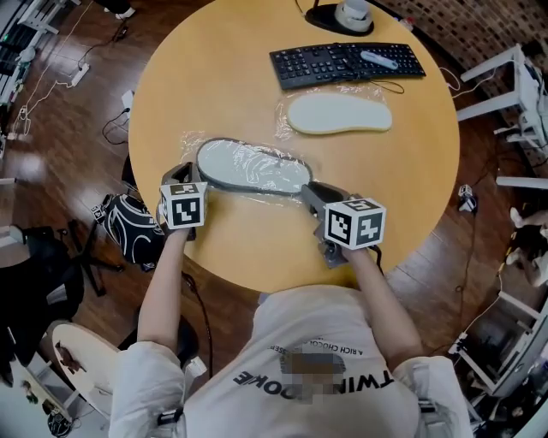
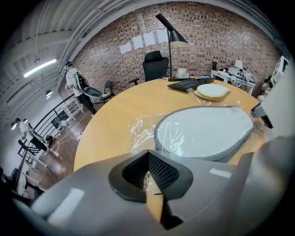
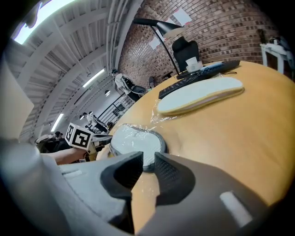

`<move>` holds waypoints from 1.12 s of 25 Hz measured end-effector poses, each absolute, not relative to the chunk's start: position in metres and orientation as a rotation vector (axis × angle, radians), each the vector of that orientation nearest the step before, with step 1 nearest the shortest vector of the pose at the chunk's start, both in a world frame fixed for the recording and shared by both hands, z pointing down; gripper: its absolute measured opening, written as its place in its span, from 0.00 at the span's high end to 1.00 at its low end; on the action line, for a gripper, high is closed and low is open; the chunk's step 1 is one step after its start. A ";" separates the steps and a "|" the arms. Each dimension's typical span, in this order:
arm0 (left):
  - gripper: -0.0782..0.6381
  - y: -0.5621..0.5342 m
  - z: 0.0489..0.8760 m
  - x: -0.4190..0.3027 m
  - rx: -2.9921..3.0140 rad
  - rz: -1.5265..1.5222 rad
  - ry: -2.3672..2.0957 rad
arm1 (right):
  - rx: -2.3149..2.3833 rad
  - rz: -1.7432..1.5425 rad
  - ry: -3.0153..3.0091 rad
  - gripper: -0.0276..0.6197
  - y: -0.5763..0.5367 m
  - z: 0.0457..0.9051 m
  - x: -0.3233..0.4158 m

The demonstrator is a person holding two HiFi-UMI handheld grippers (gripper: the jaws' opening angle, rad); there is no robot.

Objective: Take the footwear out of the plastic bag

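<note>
A white insole with a grey rim point(image 1: 253, 165) point(image 2: 205, 131) point(image 3: 133, 140) lies flat inside a clear plastic bag point(image 1: 193, 142) point(image 2: 140, 131) on the round wooden table point(image 1: 231, 77). My left gripper point(image 1: 187, 174) point(image 2: 147, 154) is at the bag's left end, its pads closed together with crinkled film caught between them. At the bag's right end my right gripper point(image 1: 306, 190) point(image 3: 146, 159) stands low over the film. Its pads are a narrow gap apart, and only table and loose film show in that gap.
A second, cream insole point(image 1: 338, 113) point(image 3: 200, 94) in its own clear wrap lies farther back. Behind it are a black keyboard point(image 1: 347, 62) and a lamp base point(image 1: 347, 17). The table edge runs just in front of both grippers.
</note>
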State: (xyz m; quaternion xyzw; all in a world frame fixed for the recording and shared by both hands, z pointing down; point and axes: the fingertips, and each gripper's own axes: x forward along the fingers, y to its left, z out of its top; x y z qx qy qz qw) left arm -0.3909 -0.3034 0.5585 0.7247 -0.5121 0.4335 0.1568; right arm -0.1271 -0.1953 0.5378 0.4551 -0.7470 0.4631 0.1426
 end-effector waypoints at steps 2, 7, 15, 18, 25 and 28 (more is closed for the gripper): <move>0.88 -0.304 0.560 -0.392 2.070 1.242 -1.468 | 1.317 1.352 -2.151 0.86 -0.195 0.539 -0.125; 0.88 -0.303 0.566 -0.394 2.062 1.272 -1.460 | 1.314 1.421 -2.142 0.85 -0.195 0.542 -0.122; 0.88 -0.302 0.567 -0.393 2.077 1.295 -1.447 | 1.280 1.653 -2.141 0.76 -0.202 0.548 -0.115; 0.88 -0.302 0.568 -0.392 2.076 1.289 -1.441 | 1.240 1.706 -2.126 0.70 -0.205 0.554 -0.116; 0.88 -0.305 0.568 -0.393 2.082 1.283 -1.430 | 1.125 1.650 -2.118 0.70 -0.214 0.559 -0.124; 0.88 -0.306 0.568 -0.394 2.083 1.287 -1.422 | 1.063 1.663 -2.124 0.70 -0.215 0.559 -0.125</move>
